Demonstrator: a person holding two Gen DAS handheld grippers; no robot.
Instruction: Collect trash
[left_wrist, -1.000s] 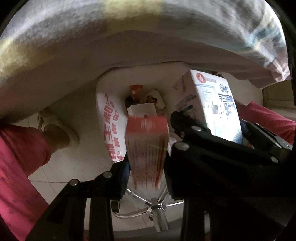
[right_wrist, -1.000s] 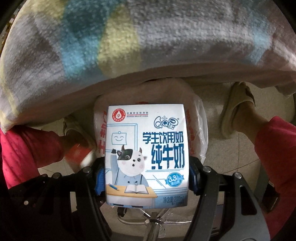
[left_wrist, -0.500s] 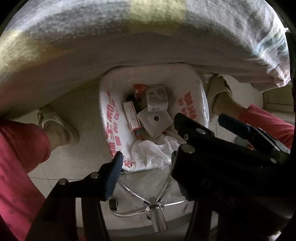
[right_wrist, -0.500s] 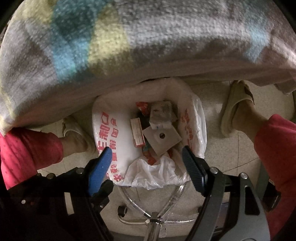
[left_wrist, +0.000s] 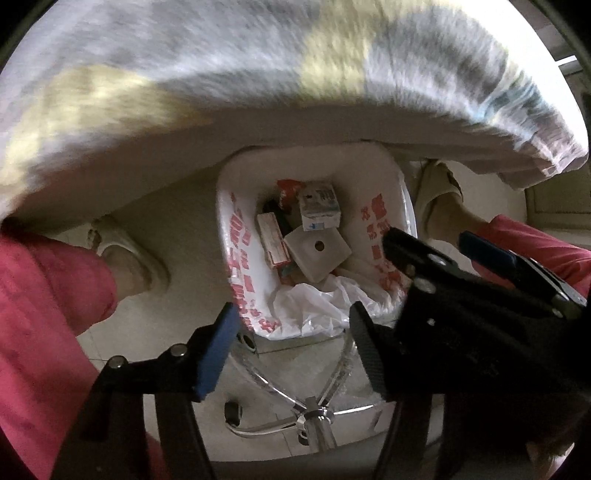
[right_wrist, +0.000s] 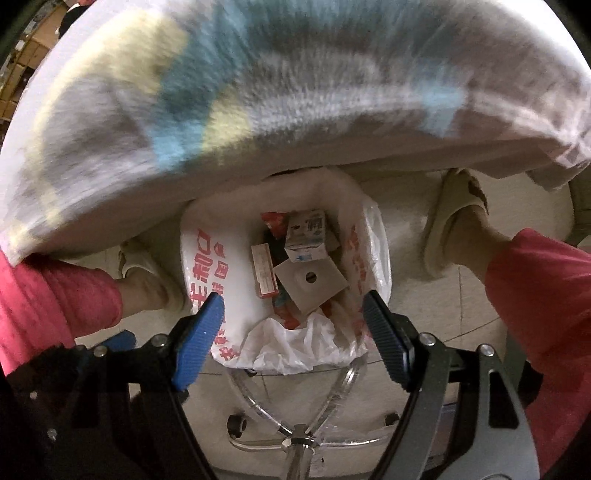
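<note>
A trash bin lined with a white plastic bag printed in red (left_wrist: 240, 258) (right_wrist: 207, 266) stands on the floor below both grippers. Inside lie a blue-and-white milk carton (left_wrist: 319, 208) (right_wrist: 306, 236), a slim red-and-white box (left_wrist: 272, 240) (right_wrist: 264, 271), a square grey piece with a hole (left_wrist: 317, 253) (right_wrist: 310, 282) and a red wrapper (left_wrist: 286, 188). My left gripper (left_wrist: 291, 328) is open and empty above the bin's near rim. My right gripper (right_wrist: 293, 315) is open and empty over the bin; it also shows in the left wrist view (left_wrist: 428, 254).
A table edge draped with a pastel checked cloth (left_wrist: 258, 74) (right_wrist: 295, 92) overhangs the bin's far side. A chrome swivel-chair base (left_wrist: 314, 413) (right_wrist: 295, 439) stands just in front of the bin. The person's slippered feet and red trouser legs (left_wrist: 48, 295) (right_wrist: 535, 288) flank it.
One second ago the left gripper held the red-and-white box and the right the milk carton. Both opened and the items fell into the bin. Both grippers have since shifted slightly.
</note>
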